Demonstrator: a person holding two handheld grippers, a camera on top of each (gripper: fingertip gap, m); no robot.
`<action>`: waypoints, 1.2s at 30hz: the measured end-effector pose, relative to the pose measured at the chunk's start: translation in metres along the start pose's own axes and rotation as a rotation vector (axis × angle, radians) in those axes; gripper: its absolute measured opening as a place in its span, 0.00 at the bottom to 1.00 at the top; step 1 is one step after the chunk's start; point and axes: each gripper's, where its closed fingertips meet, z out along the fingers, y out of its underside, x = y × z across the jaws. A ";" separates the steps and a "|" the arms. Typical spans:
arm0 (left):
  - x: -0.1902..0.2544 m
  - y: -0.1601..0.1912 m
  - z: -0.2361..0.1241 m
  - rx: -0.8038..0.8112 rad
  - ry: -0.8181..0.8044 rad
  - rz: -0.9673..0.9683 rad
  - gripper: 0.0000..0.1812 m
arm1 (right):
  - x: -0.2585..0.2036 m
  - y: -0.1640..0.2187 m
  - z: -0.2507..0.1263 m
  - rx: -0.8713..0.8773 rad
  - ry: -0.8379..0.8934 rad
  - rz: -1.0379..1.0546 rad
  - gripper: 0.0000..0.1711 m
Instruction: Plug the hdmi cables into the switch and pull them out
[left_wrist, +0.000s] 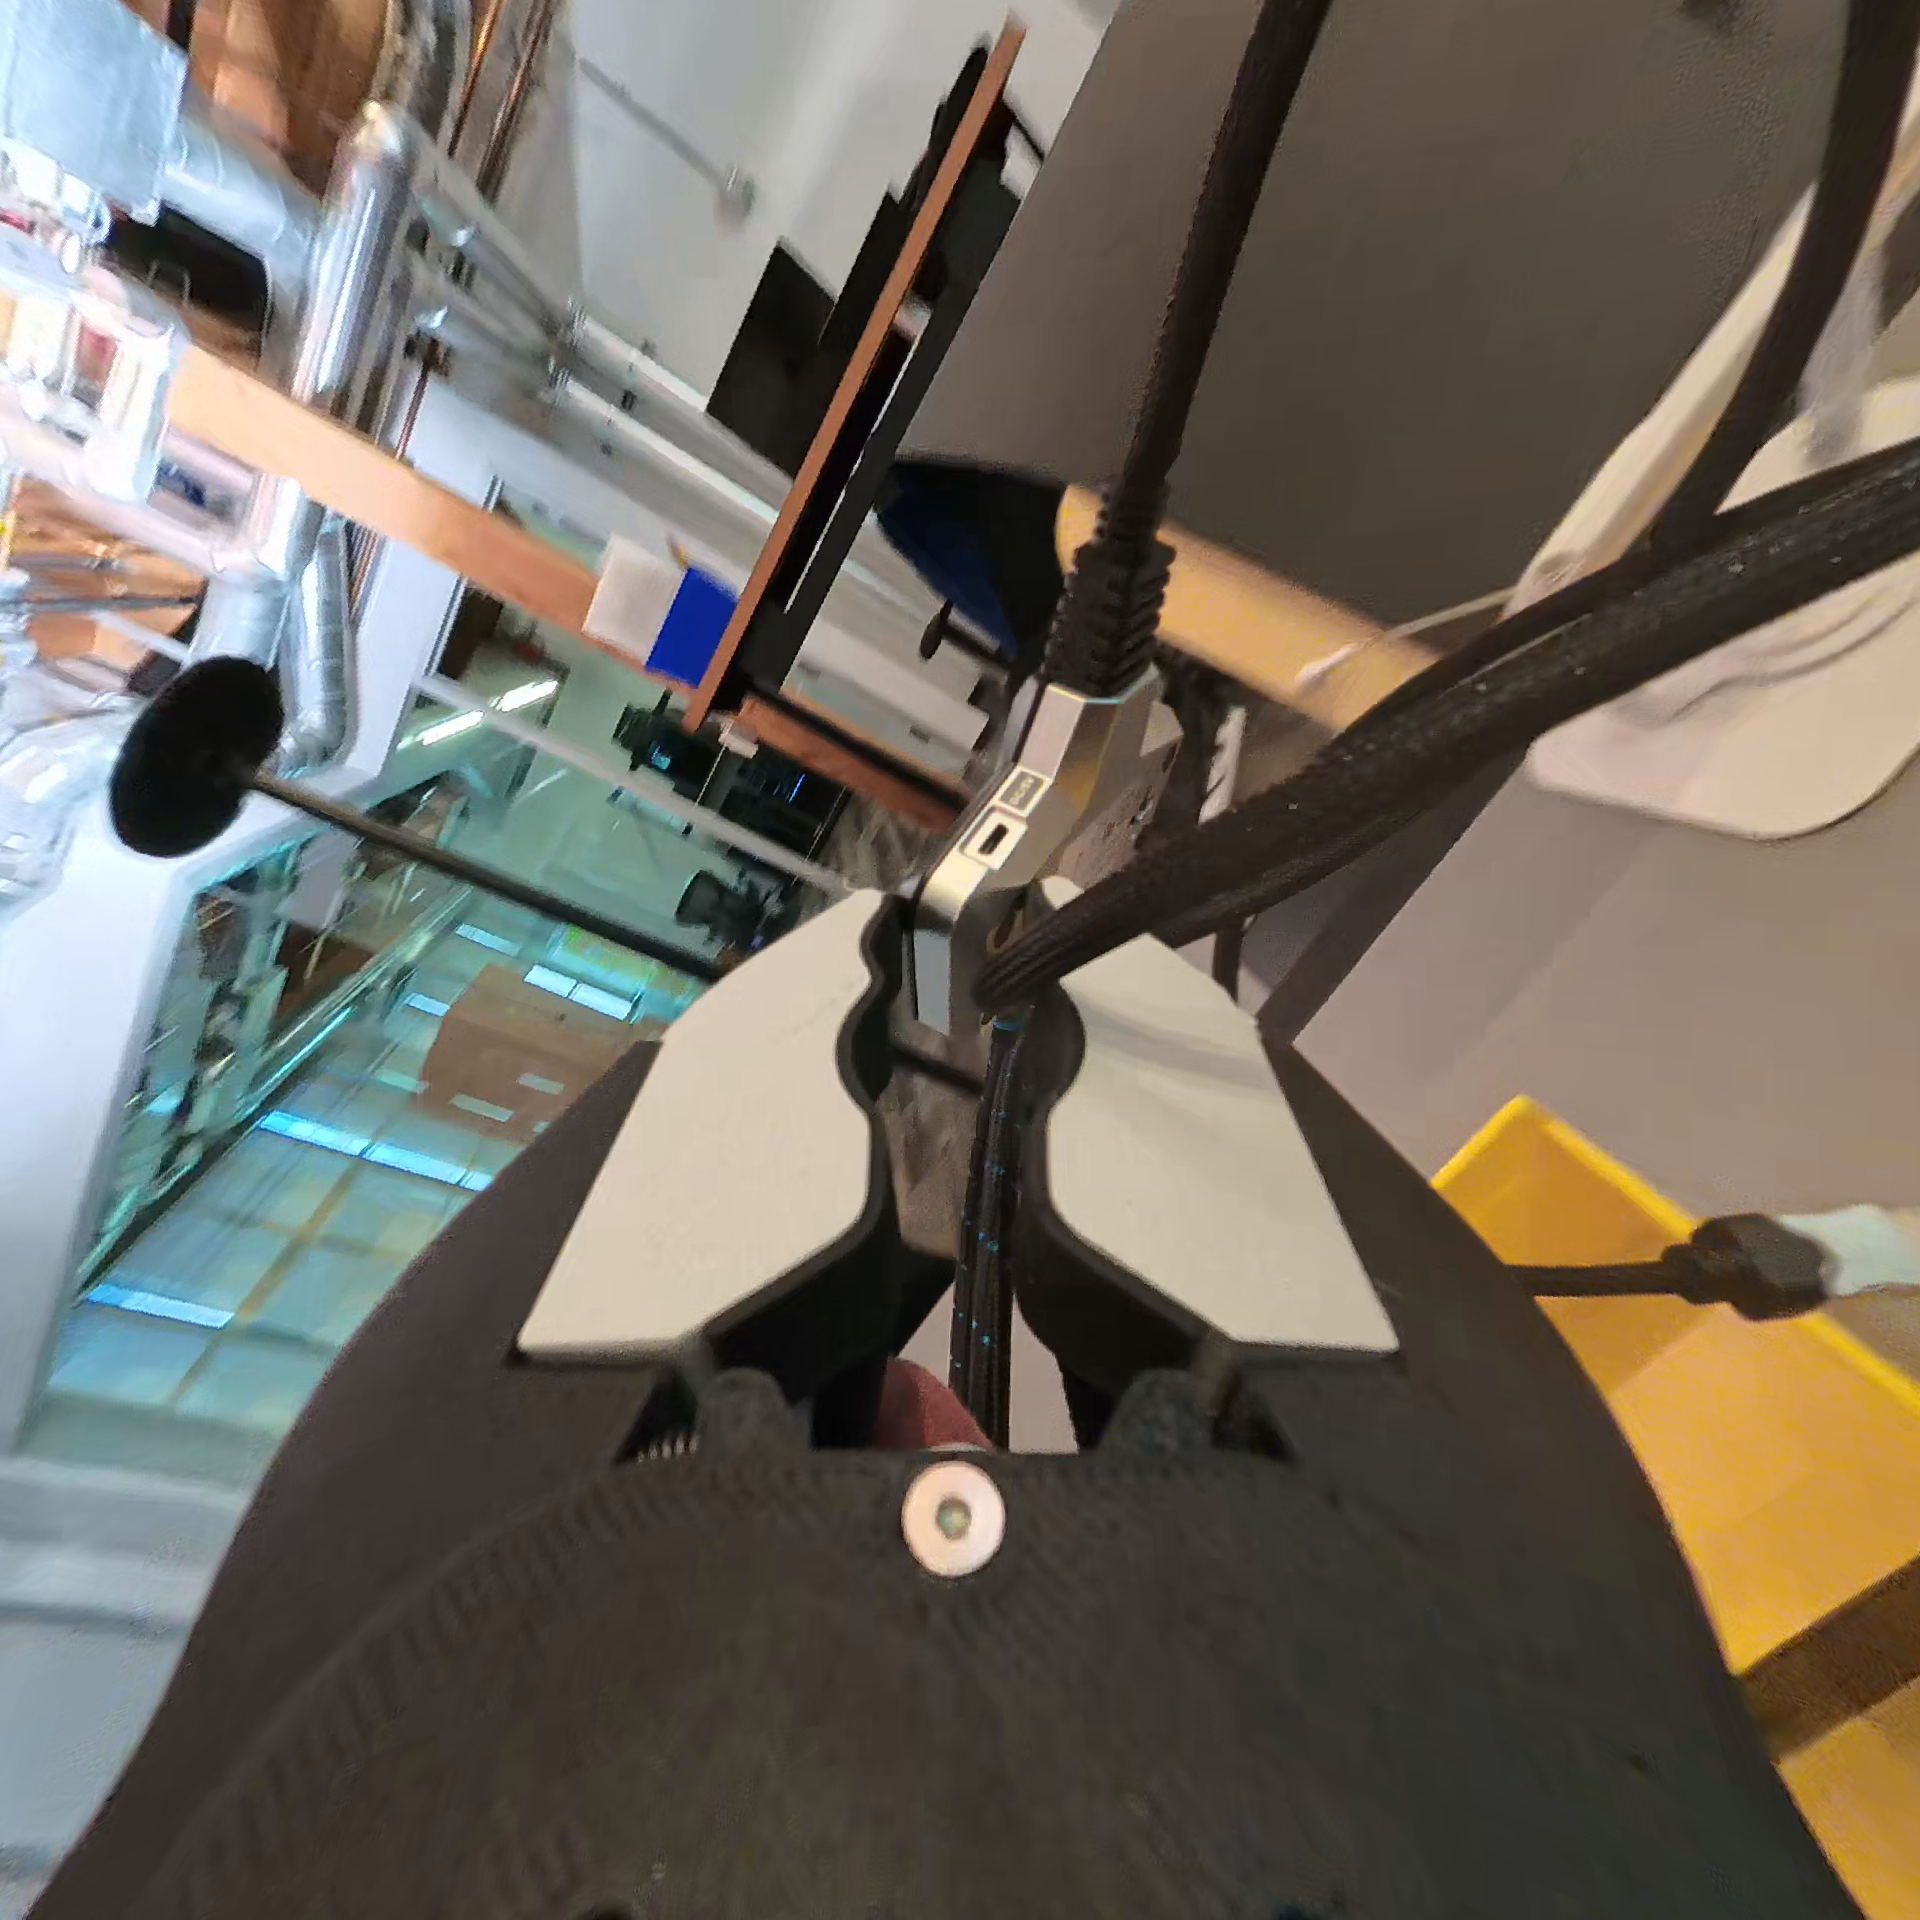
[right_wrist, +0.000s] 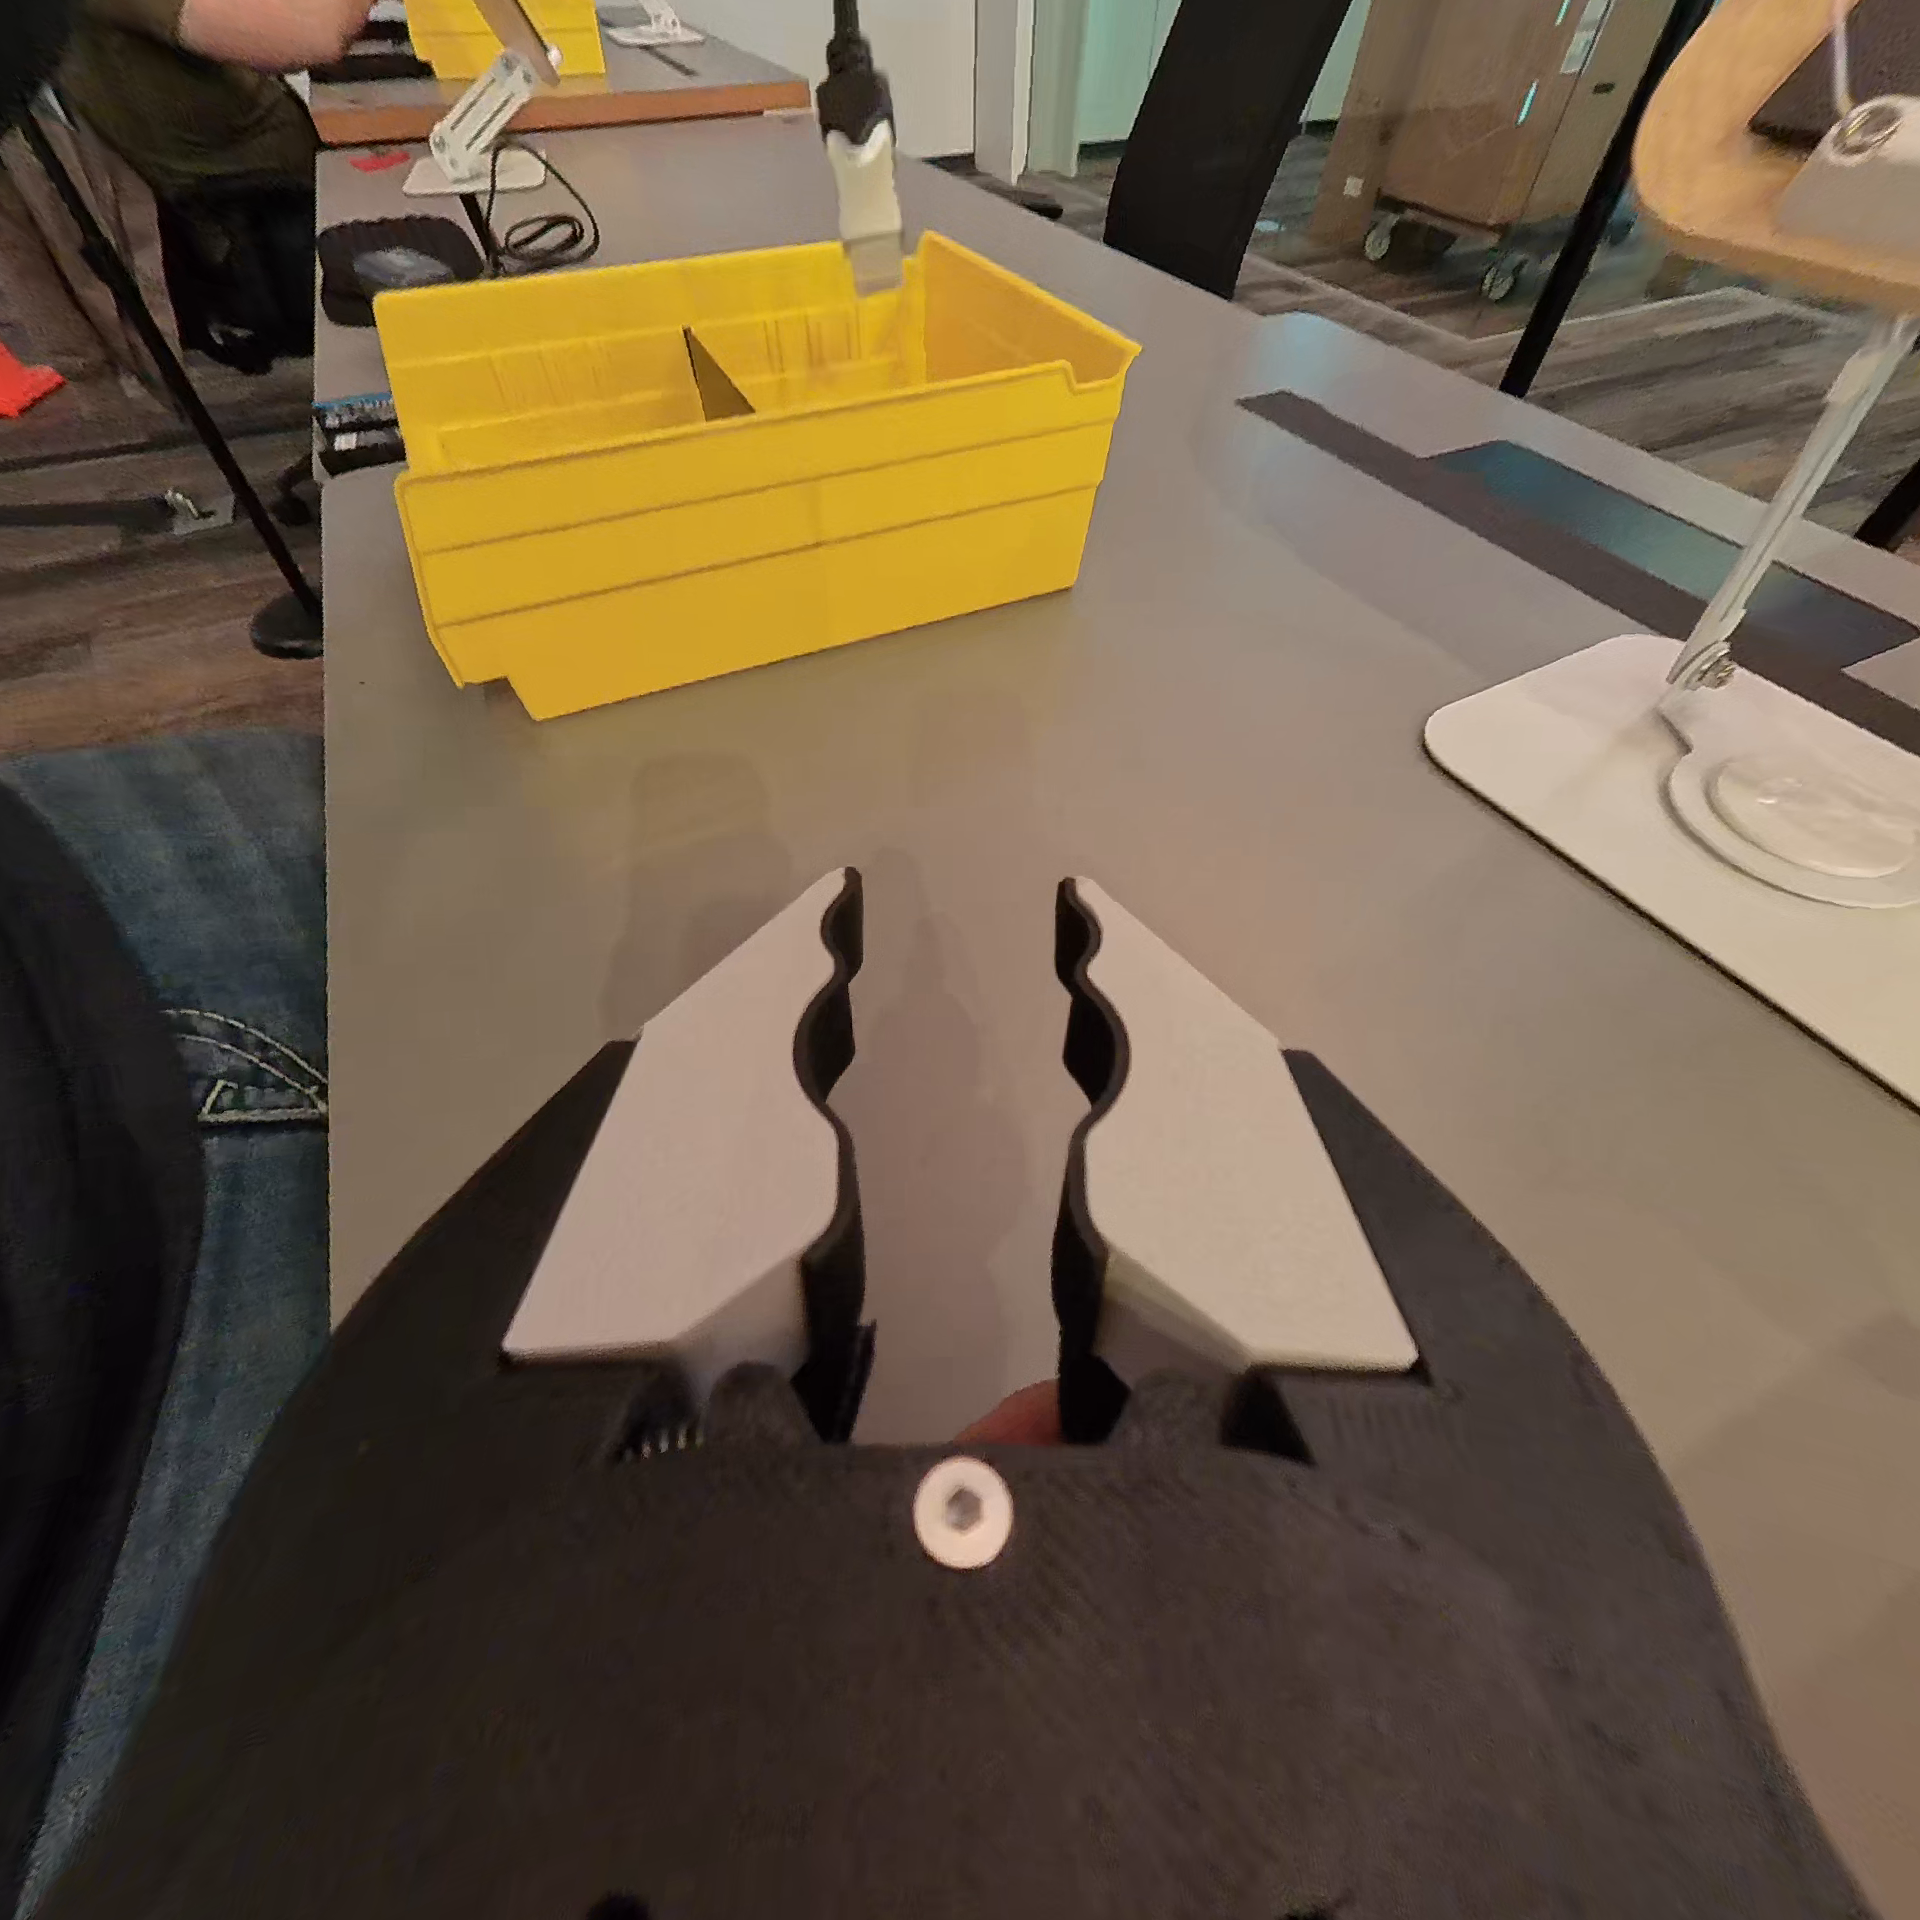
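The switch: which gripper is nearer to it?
Left. The left gripper is shut on the switch; the right gripper hangs open over the bare table, holding nothing.

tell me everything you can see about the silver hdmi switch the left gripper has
The switch is a small silver block that looks like brushed metal, with angled edges and a small slot port on its lit face. It is clamped between the fingers of the left gripper, lifted and tilted. A black braided cable is plugged into its far end. A second braided cable crosses its right side, and a blue-flecked cable runs back between the fingers. Its other faces are hidden.
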 end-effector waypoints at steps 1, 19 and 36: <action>0.007 -0.010 0.000 0.038 0.025 -0.017 0.12 | 0.001 -0.003 -0.001 0.015 0.006 0.001 0.21; 0.171 -0.097 0.004 0.557 0.691 -0.411 0.12 | 0.083 -0.092 -0.047 0.586 0.063 0.275 0.27; 0.241 -0.116 0.004 0.623 1.074 -0.635 0.12 | 0.060 -0.092 0.001 0.521 -0.004 -0.065 0.06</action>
